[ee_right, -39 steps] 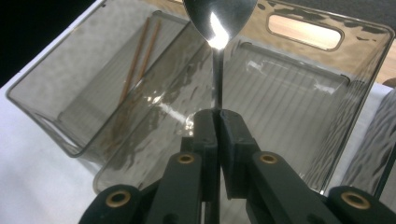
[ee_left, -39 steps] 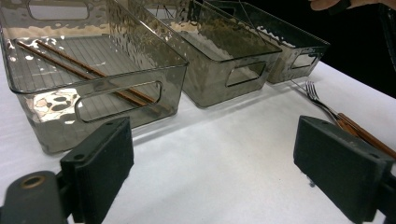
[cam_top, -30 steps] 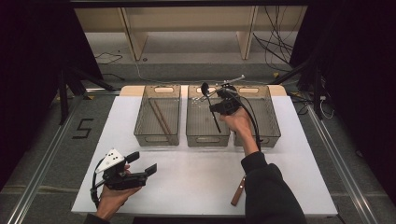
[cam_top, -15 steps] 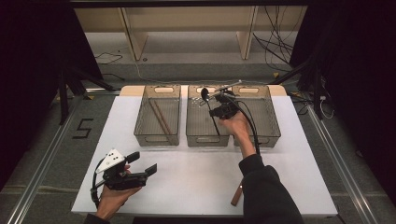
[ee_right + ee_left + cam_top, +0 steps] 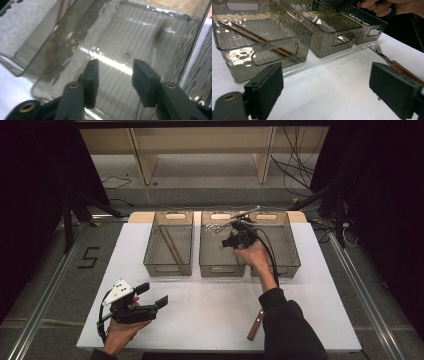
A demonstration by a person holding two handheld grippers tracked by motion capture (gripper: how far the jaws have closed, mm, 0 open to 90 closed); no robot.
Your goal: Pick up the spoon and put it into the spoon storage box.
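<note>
Right gripper (image 5: 114, 75) over the middle bin (image 5: 220, 262), jaws just opening, nothing between, left gripper (image 5: 152, 296) wide above the counter (image 5: 210, 310).

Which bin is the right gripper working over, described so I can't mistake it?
Three smoky clear bins stand in a row at the far edge of the white table. Yours is the middle bin, below the right gripper, whose jaws have just been opening with nothing between them. It alone has a bin on each side; the left bin holds wooden chopsticks.
</note>
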